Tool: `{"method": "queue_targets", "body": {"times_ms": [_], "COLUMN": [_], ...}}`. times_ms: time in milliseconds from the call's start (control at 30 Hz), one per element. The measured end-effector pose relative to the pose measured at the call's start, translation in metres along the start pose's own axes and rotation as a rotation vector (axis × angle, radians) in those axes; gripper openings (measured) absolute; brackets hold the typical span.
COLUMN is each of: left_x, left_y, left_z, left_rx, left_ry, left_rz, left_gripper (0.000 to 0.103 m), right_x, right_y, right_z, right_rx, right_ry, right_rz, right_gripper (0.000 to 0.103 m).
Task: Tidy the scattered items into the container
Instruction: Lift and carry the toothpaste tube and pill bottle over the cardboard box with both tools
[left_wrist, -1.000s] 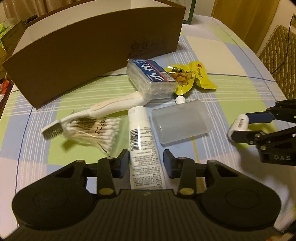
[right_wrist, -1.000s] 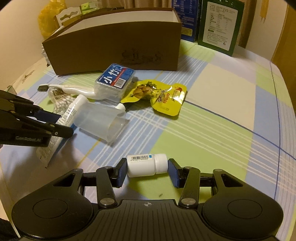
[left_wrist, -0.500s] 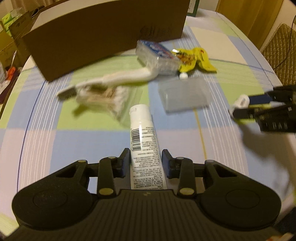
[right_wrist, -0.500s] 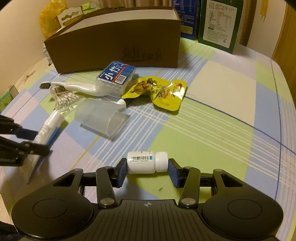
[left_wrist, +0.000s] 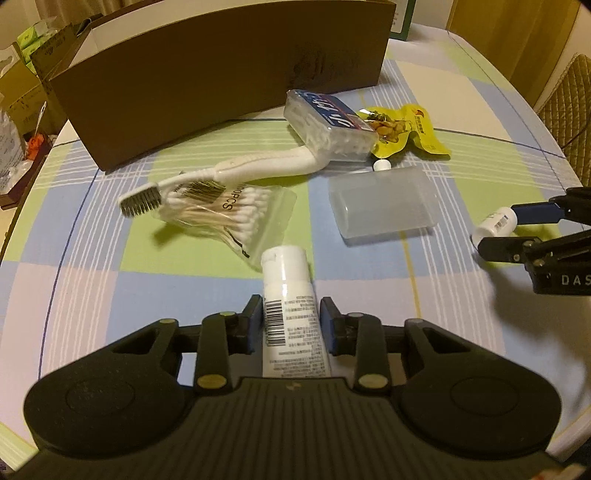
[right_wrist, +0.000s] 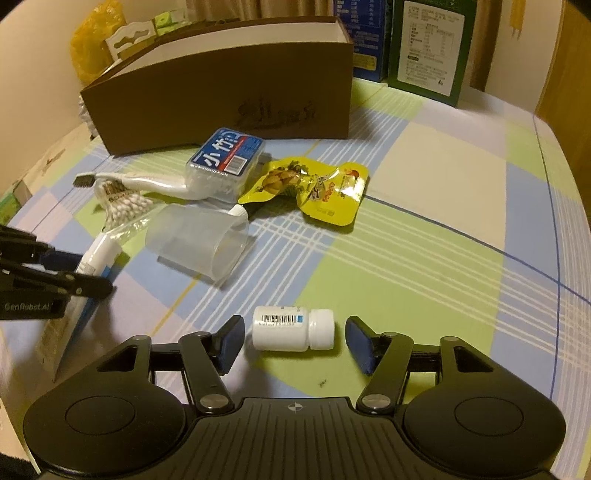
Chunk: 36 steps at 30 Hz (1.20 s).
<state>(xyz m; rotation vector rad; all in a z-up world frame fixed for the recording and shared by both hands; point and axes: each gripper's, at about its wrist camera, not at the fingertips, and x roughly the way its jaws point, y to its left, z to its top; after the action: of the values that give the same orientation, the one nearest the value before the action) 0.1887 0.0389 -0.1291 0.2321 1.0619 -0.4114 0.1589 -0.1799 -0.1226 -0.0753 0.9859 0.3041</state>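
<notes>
- Presently, the left gripper (left_wrist: 291, 319) is closing on a white squeeze tube with a barcode (left_wrist: 286, 291); the pads touch its sides, and its long axis points away toward the far brown cardboard box (left_wrist: 221, 70).
- Between tube and box lie a bagged bundle of cotton swabs (left_wrist: 229, 214) and a white toothbrush (left_wrist: 236, 171); lifting clear looks advisable.
- The right gripper (right_wrist: 293, 339) is opening, jaws wide; a small white pill bottle (right_wrist: 293, 329) lies crosswise between them, untouched, with open tablecloth to its right.

Surface: table under checked cloth (right_wrist: 436, 192), pastel blue, green, cream.
Far side: brown cardboard box (right_wrist: 221, 96).
Middle: toothbrush (left_wrist: 236, 171), cotton-swab bag (left_wrist: 225, 214), clear cup (right_wrist: 199, 243) on its side, yellow snack pouch (right_wrist: 317, 188).
Near: white pill bottle (right_wrist: 293, 329), lying flat.
</notes>
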Motion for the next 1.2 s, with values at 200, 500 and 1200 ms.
{"method": "queue_targets", "body": {"times_ms": [200,500,1200], "left_x": [-0.003,-0.019,-0.090], "left_y": [0.003,0.008,0.013], "left_z": [-0.004,-0.013,0.008], "left_rx": [-0.022,-0.066,-0.101], "left_ry": [0.000,-0.017,-0.206], "left_rz": [0.009,0.020,0.013], "left_gripper": [0.027,0.027,0.026], "right_x": [0.001,-0.009,-0.026], "right_y": [0.006,0.012,0.023], "right_z": [-0.001,0.005,0.020], "right_rx": [-0.026,-0.052,-0.087], "right_ry": [0.004,-0.027,-0.082], "right_rz": [-0.006,0.002,0.046], "right_gripper": [0.044,0.044,0.044]}}
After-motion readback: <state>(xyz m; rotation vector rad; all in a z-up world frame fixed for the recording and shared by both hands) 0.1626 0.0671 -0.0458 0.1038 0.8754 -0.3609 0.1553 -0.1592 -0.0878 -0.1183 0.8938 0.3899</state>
